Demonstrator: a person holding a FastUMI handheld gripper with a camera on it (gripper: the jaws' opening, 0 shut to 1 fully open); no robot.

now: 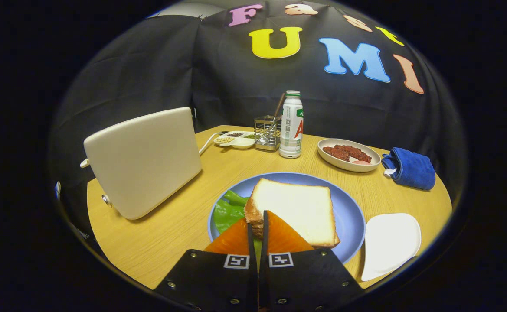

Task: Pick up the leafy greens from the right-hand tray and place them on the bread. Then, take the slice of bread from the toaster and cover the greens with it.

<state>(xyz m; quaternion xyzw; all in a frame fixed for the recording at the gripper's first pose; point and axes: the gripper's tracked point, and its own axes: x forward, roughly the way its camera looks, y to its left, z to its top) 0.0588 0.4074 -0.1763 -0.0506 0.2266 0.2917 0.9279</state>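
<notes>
Fingers of the gripper (257, 223) clenched together at lower centre of the frame, only a hairline slit between the tips, grasping nothing so far as can be seen; tips overlapping the near corner of the bread slice (299, 210).

Bread slice lying flat on the blue plate (351, 216), centre of the frame, square, so no real long axis; one corner aimed toward the fingers, the opposite corner up and right toward the dish of meat (348, 154). Apparently a second slice beneath it, with leafy greens (227, 210) poking out at the left edge, spreading left and toward the toaster (145, 160); hard to be sure of the layering, with the fingers masking that corner.

Judged by look: light, soft, easily dented bread, crumbly at the crust; best taken by an edge, across its thin side, with gentle pressure. Greens limp and thin, likely to slide if the top slice is nudged.

White tray (390, 245) at lower right on the tabletop (166, 234). Greens covered, by the look of it.
</notes>
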